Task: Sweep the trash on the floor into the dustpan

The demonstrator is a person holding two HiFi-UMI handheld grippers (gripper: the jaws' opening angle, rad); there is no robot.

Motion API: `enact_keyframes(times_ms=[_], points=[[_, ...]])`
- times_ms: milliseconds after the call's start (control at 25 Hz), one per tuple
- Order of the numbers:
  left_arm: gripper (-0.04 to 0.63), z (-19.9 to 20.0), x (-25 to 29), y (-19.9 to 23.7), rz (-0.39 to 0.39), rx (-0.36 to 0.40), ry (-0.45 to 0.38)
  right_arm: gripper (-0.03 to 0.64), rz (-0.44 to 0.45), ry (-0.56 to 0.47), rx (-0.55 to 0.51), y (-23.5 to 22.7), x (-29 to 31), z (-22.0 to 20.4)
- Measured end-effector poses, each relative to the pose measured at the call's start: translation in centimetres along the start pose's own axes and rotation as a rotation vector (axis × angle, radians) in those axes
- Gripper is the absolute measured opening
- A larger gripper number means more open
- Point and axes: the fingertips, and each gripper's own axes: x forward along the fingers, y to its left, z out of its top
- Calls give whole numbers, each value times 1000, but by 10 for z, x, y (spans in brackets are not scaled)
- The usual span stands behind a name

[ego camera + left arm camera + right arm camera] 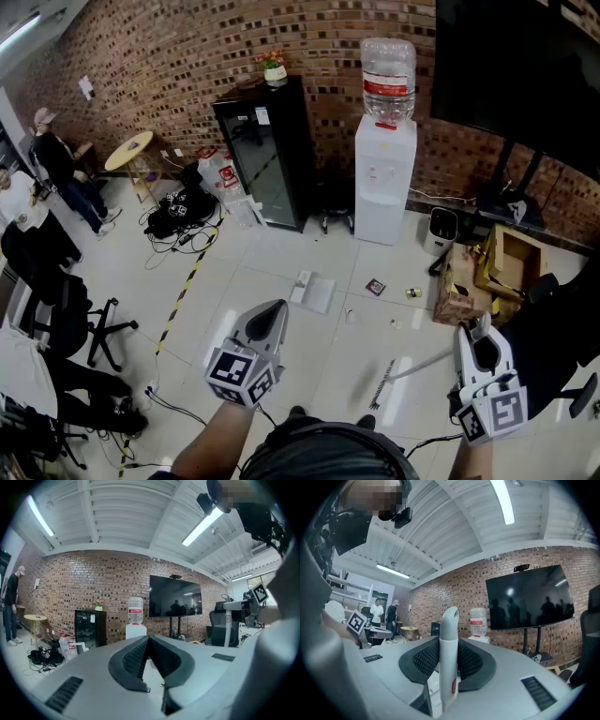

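Head view: broom well short of trash.

open floor ahead, cardboard boxes at right

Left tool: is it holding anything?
No, in the left gripper view the left tool has its jaws meeting at their tips with nothing between them; only the right tool clamps the broom handle.

No lettering is legible in any view. Red band label on water bottle, white sheet on black cabinet, red sticker on broom handle: print, if any, too small to read.
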Motion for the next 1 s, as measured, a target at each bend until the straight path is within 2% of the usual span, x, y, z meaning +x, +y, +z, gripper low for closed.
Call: enact_keyframes(times_ms=[240,440,560,800,1000], points=[[5,-5,28,9,24,8,5,112,28,2,-14,-19,27,-13],[5,-24,68,41,-6,-3,29,112,-55,-70,-1,-42,56,-12],[5,-30,97,70,-40,-14,31,112,-116,-85,-8,-52,79,-19],[5,-30,135,162,-120,23,32,112,-201,-34,-43,-35,154,-38],[5,-21,178,220,-206,34,30,112,-282,-19,-60,-28,219,-49]])
